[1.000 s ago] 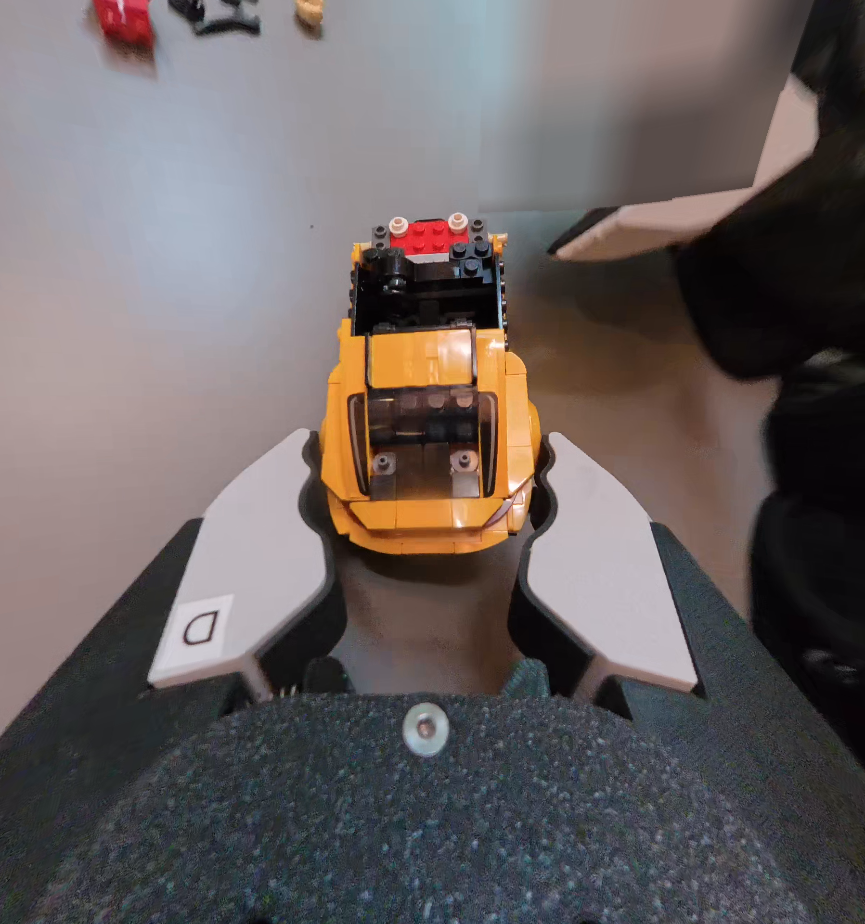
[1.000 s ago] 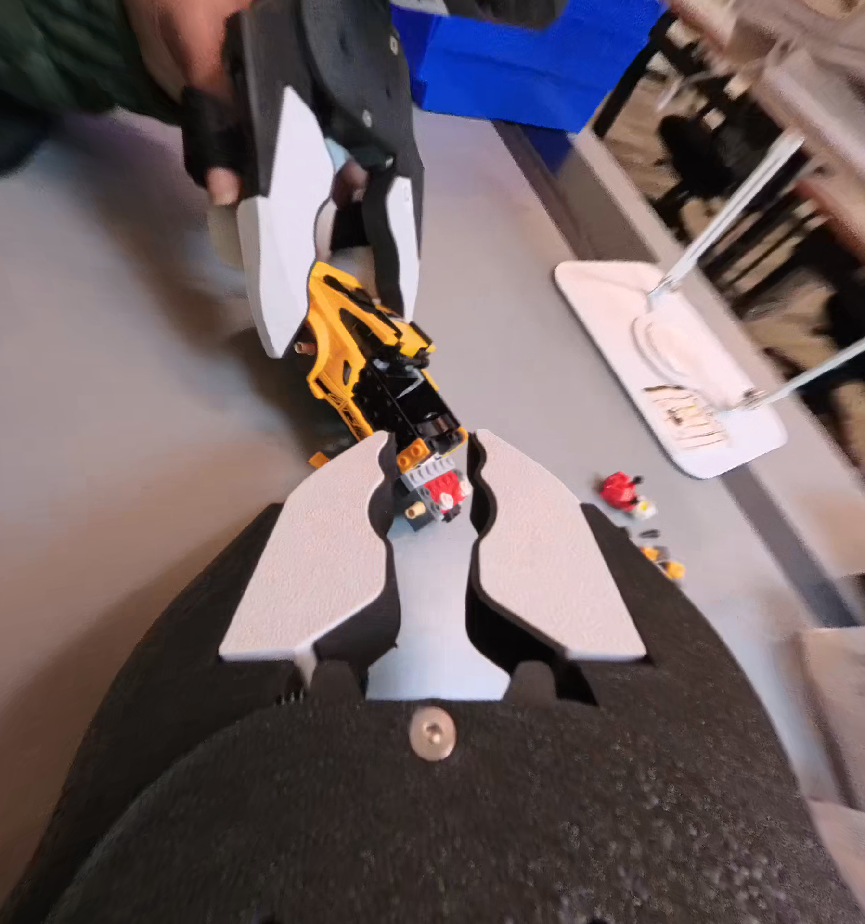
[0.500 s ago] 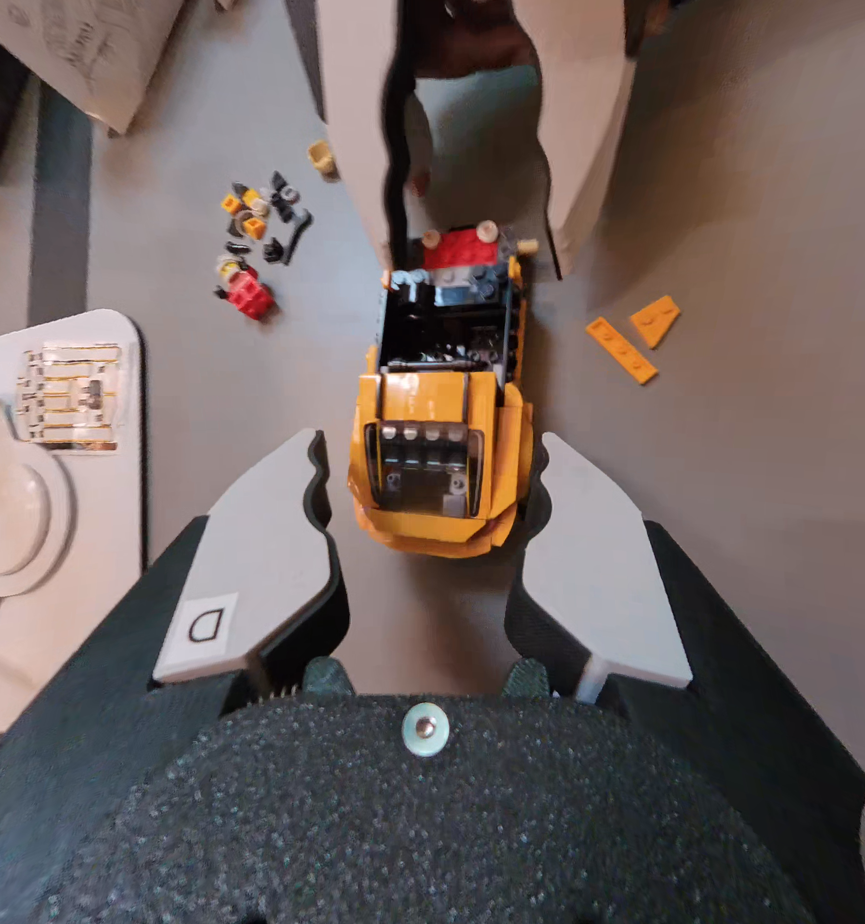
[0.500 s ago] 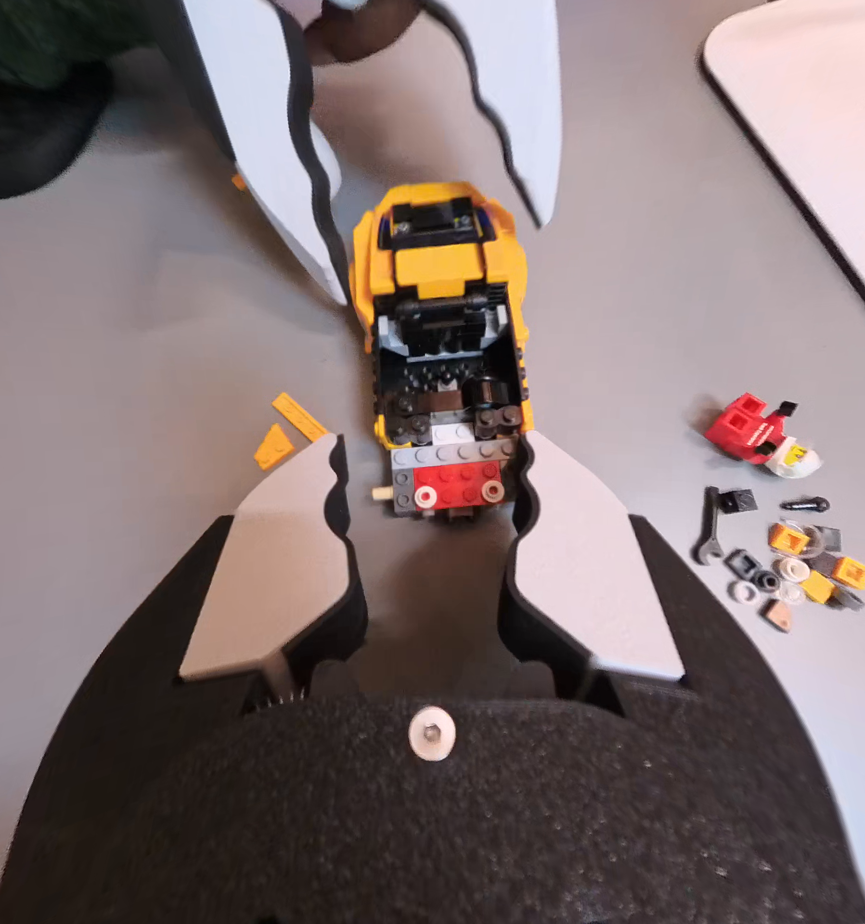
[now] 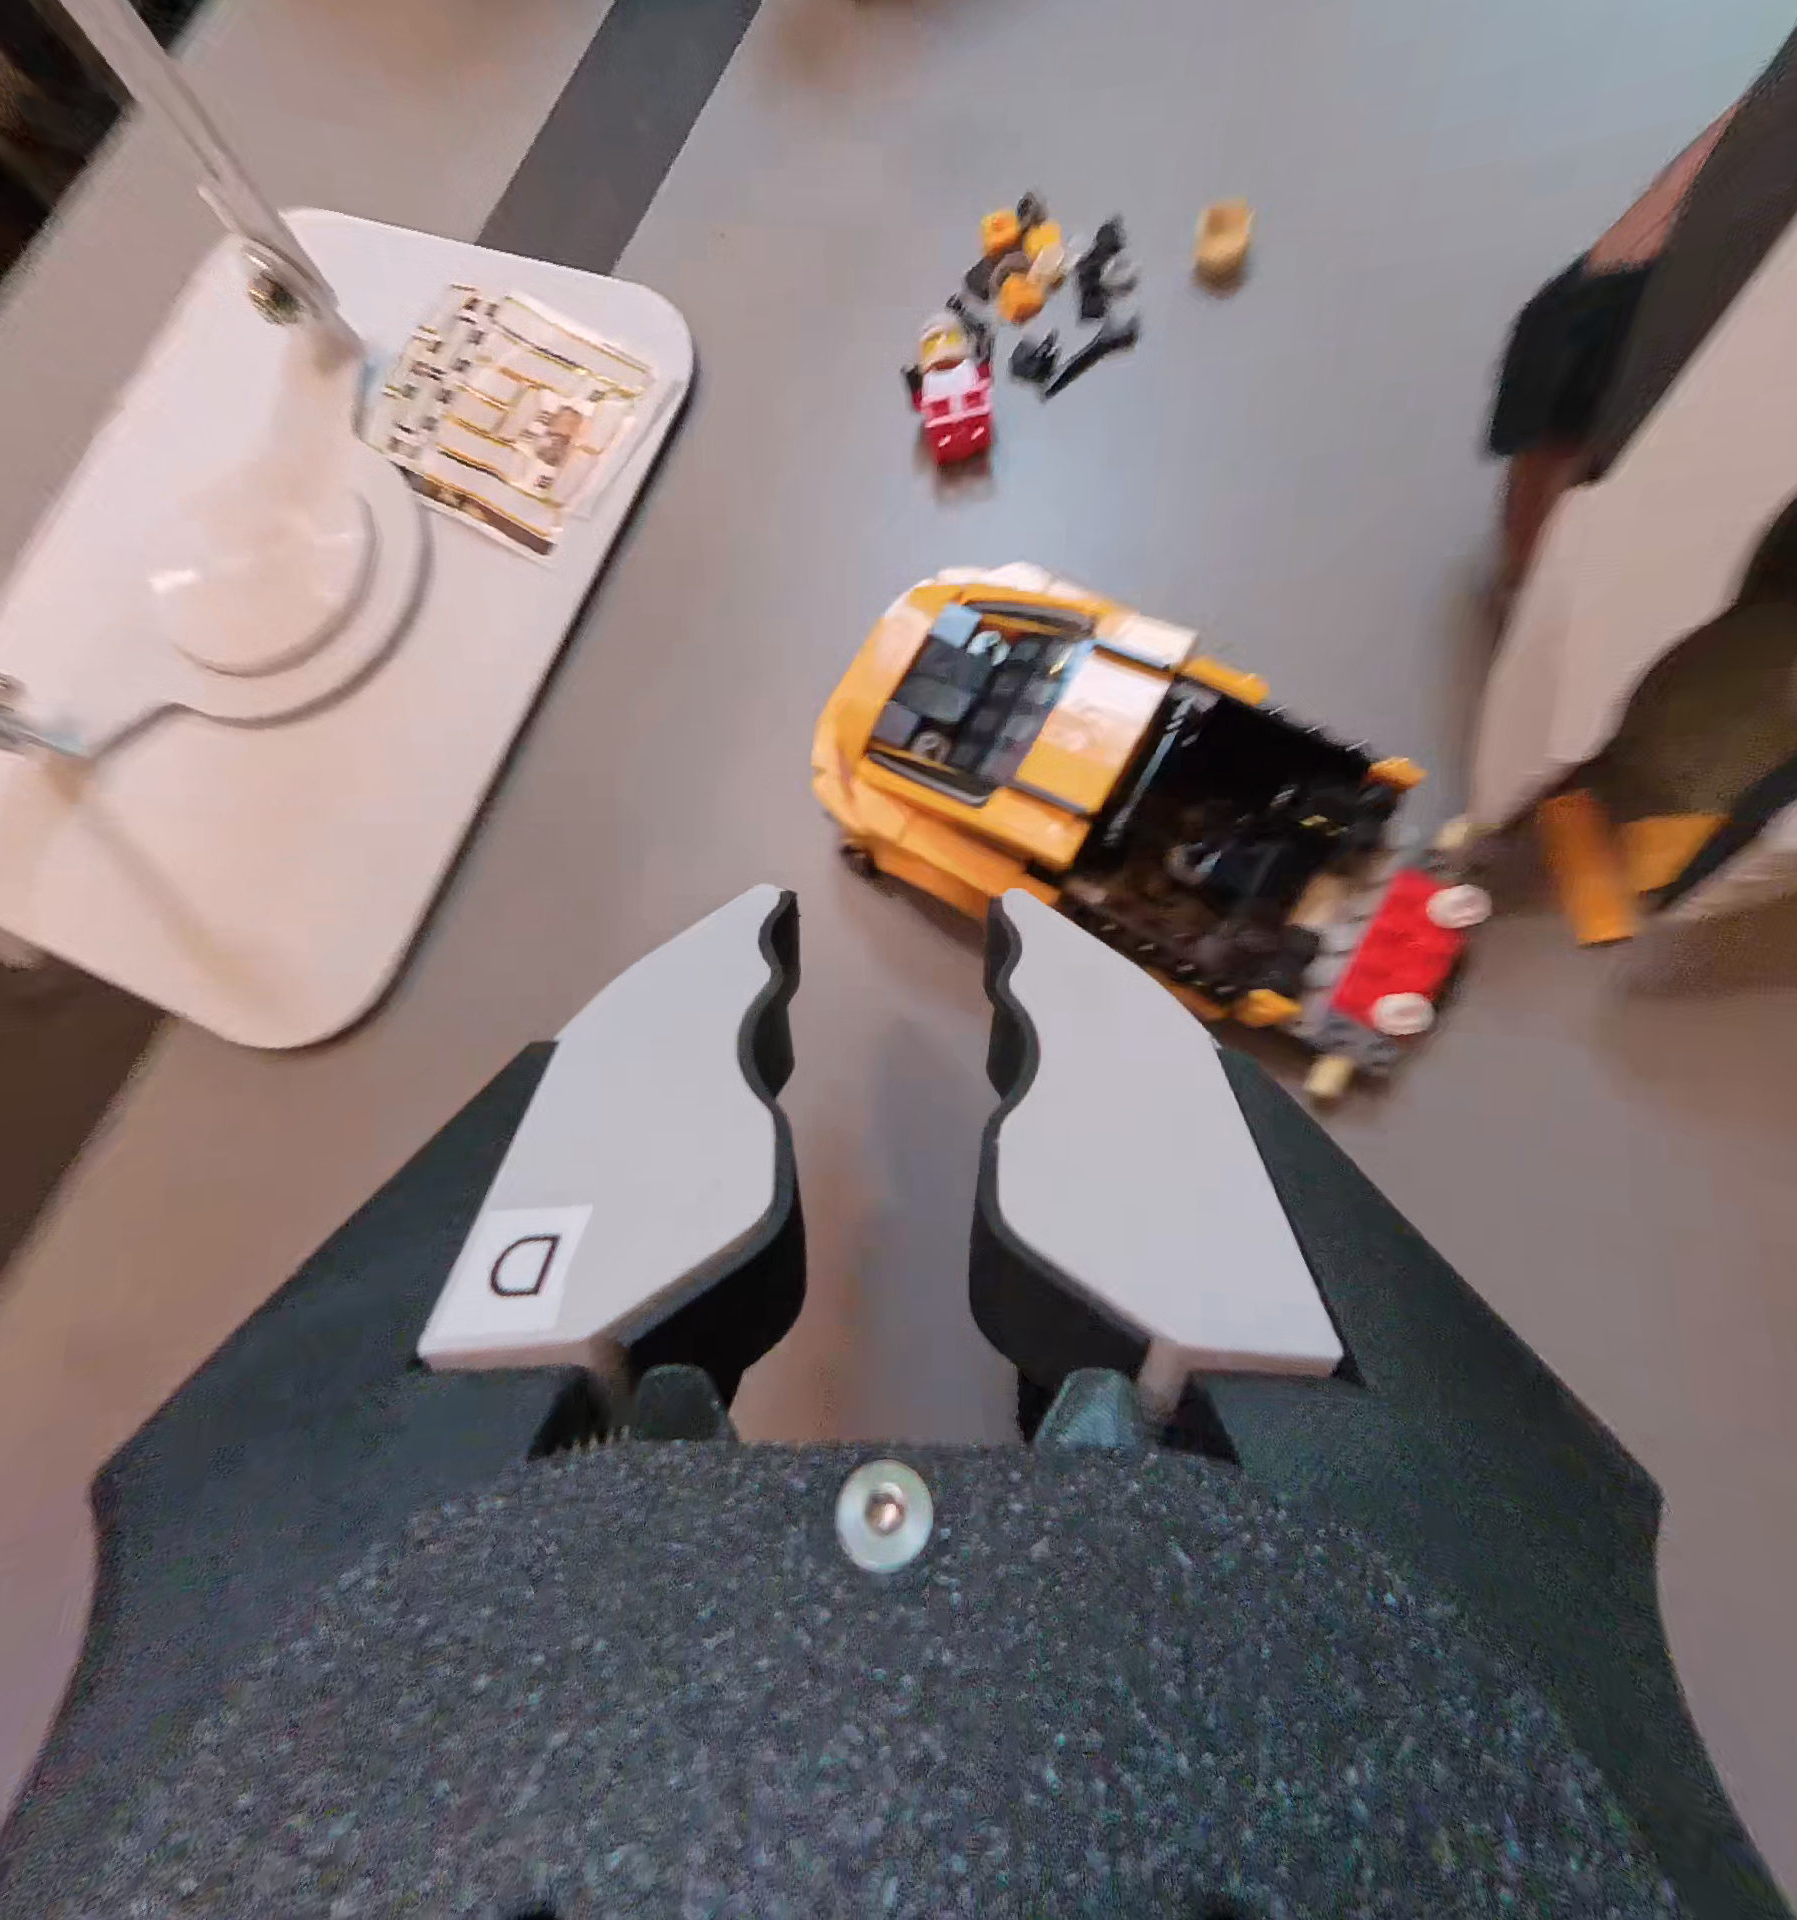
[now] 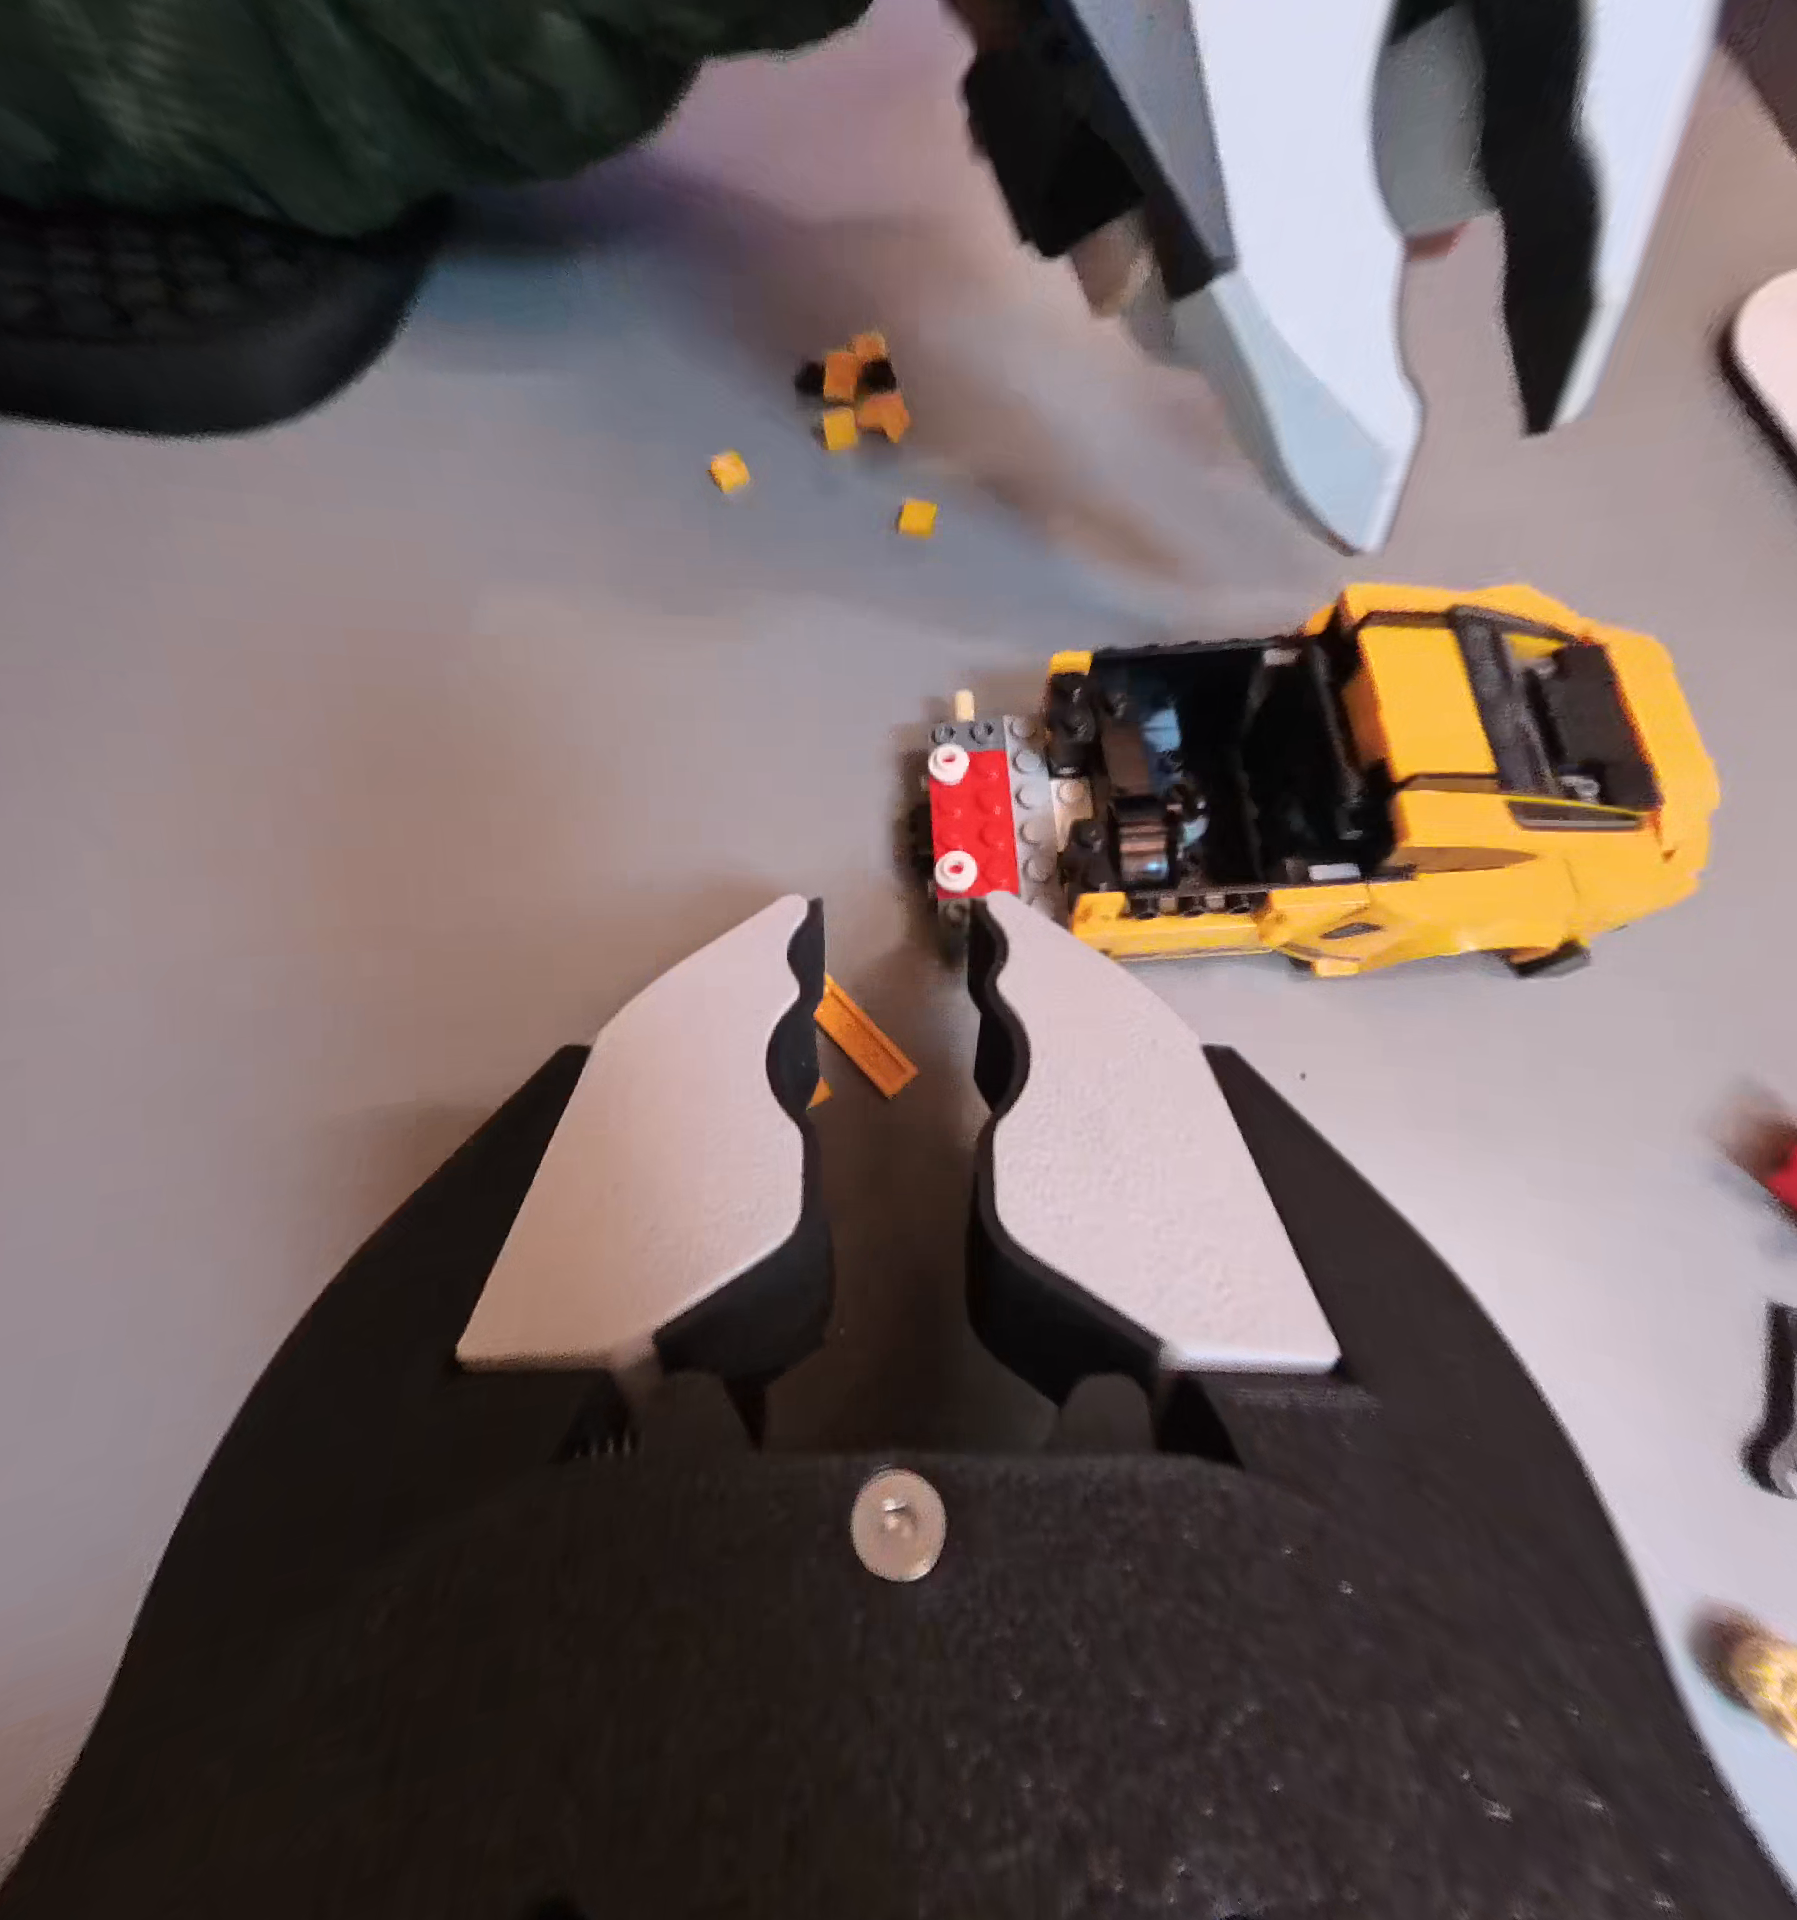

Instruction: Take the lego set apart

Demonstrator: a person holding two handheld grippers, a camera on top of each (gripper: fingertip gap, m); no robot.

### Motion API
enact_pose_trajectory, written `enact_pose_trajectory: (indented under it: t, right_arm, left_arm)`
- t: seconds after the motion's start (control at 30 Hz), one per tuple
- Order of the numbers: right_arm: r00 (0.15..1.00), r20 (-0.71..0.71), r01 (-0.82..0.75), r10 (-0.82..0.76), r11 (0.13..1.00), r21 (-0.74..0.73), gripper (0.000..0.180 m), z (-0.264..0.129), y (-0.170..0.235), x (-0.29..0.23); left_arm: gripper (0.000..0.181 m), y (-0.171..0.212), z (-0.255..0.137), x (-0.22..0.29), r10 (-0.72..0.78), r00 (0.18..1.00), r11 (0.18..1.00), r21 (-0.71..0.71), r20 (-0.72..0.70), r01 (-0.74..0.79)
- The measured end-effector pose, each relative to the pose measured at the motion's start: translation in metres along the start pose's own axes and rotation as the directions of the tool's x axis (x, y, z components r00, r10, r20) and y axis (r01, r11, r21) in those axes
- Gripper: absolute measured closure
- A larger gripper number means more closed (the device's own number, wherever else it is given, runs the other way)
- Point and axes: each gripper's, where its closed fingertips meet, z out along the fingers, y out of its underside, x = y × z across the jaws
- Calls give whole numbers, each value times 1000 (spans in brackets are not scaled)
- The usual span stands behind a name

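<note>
The yellow lego car stands on the grey table, its roof gone and the black inside showing, with a red plate at its rear end. It also shows in the right wrist view. My left gripper is open and empty, just short of the car's side. My right gripper is open and empty, near the car's rear; an orange plate lies on the table under its fingers. Each gripper shows in the other's view, the right one and the left one.
A pile of small loose parts and a red piece lie beyond the car. A white lamp base with a sticker sheet is at the left. Small yellow bricks and a green sleeve are in the right wrist view. It is some 12 cm from my left tips to the red piece.
Both grippers have drawn back from the car, which now lies off to one side of each. Both pairs of fingers stand closer together than before.
</note>
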Motion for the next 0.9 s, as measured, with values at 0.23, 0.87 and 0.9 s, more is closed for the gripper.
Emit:
enact_pose_trajectory:
  t: [0.23, 0.87, 0.9]
  right_arm:
    - [984, -142, -100, 106, 994, 45, 148, -25, 7, 36]
    - [977, -214, -15, 12, 1000, -13, 158, -20, 14, 39]
    - [977, -214, -11, 7, 1000, -18, 159, -19, 15, 39]
  left_arm:
    - [124, 12, 4, 53, -298, 899, 954, -130, -323, 269]
    - [148, 17, 6, 65, -88, 880, 996, -51, -466, 72]
    - [148, 17, 5, 61, -86, 891, 996, -46, -445, 73]
